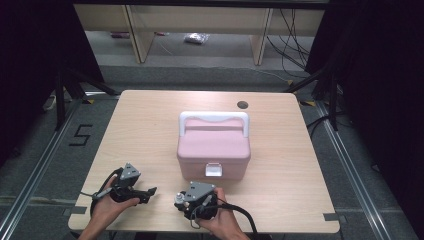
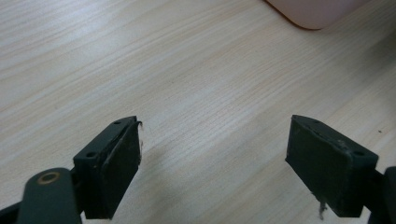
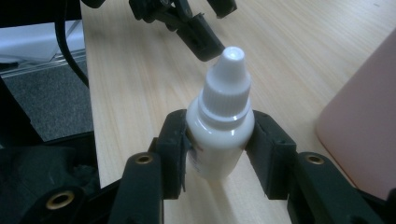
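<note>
Flanking white dropper bottle (image 3: 219, 126): pink box (image 3: 359, 140), left gripper (image 3: 187, 18).

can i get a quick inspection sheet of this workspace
surface: light wooden table, round cable hole near its far edge
job's things: small white plastic dropper bottle, cap on, between the right gripper's fingers; pink plastic box with a white handle, lid closed, white latch facing the person
clutter: nothing seen on the table
grippers: left gripper open over bare wood, holding nothing; right gripper shut on the bottle, both pads against its body
cables: a black cable trails from each gripper towards the person; more black cables on the floor beyond the table
surroundings: grey floor, wooden furniture legs behind, a "5" marked on the floor at left
</note>
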{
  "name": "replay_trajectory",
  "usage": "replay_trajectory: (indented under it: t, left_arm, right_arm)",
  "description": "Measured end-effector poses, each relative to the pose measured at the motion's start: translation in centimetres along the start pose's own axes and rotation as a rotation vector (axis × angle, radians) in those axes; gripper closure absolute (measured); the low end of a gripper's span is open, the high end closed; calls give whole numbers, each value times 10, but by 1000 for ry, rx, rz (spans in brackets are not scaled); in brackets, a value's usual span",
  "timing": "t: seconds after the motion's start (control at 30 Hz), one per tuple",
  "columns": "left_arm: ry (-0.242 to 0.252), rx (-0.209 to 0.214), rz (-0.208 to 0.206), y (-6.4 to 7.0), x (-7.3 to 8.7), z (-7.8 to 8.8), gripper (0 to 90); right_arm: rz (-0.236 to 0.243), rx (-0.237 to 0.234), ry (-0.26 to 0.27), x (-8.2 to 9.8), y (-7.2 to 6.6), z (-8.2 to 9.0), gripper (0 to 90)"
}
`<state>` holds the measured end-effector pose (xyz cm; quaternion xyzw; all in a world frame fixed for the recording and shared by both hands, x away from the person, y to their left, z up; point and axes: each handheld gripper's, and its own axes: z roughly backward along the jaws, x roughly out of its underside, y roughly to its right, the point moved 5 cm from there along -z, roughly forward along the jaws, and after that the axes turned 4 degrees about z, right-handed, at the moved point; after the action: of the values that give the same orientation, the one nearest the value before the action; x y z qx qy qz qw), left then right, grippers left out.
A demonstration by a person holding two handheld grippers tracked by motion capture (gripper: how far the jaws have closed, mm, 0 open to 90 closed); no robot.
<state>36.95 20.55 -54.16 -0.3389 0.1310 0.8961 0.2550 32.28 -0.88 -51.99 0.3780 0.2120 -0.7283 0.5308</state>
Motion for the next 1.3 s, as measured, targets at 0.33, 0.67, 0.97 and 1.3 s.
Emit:
replay_trajectory:
  t: [0.33, 0.67, 0.97, 1.3]
  left_arm:
    - [-4, 2, -10, 0, 0, 1, 171]
    - [1, 2, -1, 0, 0, 1, 170]
    - [0, 0, -2, 1, 0, 1, 170]
    - [3, -2, -8, 0, 0, 1, 170]
  right_arm:
    - [-2, 14, 3, 9, 10, 26, 604]
    - [-55, 83, 17, 25, 24, 68, 604]
    - [-146, 190, 6, 57, 39, 114, 604]
    - [-271, 320, -24, 93, 63, 152, 604]
